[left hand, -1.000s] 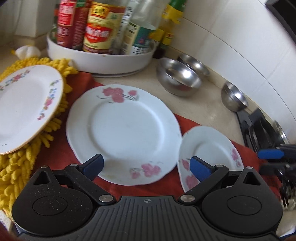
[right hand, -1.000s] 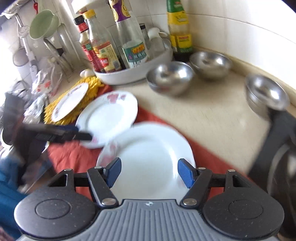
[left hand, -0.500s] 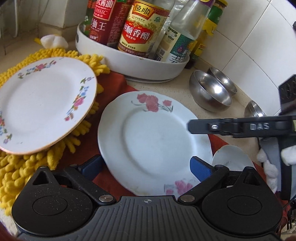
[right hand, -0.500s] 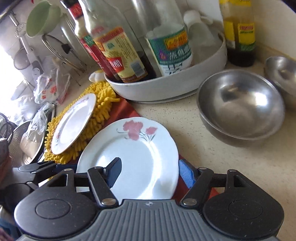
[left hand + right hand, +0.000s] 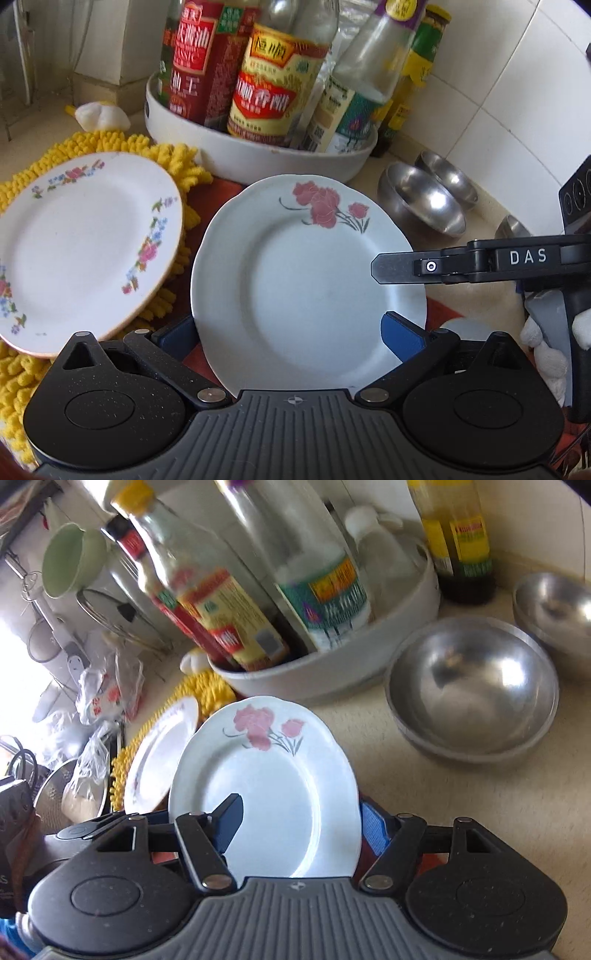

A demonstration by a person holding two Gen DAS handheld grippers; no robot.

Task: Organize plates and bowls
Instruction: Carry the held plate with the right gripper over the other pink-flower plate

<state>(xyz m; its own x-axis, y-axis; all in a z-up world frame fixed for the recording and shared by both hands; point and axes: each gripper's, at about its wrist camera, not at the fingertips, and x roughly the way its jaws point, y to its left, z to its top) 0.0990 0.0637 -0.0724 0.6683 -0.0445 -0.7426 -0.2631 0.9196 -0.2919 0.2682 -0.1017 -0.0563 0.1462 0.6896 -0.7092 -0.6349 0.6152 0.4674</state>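
A white plate with red roses [image 5: 306,280] lies on a red cloth [image 5: 221,190]; it also shows in the right wrist view [image 5: 266,786]. My left gripper [image 5: 288,332] is open, its blue pads at the plate's near edge, left pad under the rim. My right gripper [image 5: 299,823] is open with the plate's right rim between its fingers, one above and one below. Its finger [image 5: 406,267] reaches over the plate from the right. A floral plate [image 5: 81,243] rests on a yellow mop pad [image 5: 173,166] to the left. Steel bowls [image 5: 472,686] stand to the right.
A white tub of sauce bottles [image 5: 258,155] stands right behind the plates. A second steel bowl [image 5: 554,613] and a third [image 5: 511,227] sit by the tiled wall. A small white plate [image 5: 461,326] peeks out at right. Bags and a strainer [image 5: 74,782] crowd the left.
Both grippers have moved in on the rose plate. The right gripper's fingers now straddle its right rim, and the left gripper's pads have reached its near edge.
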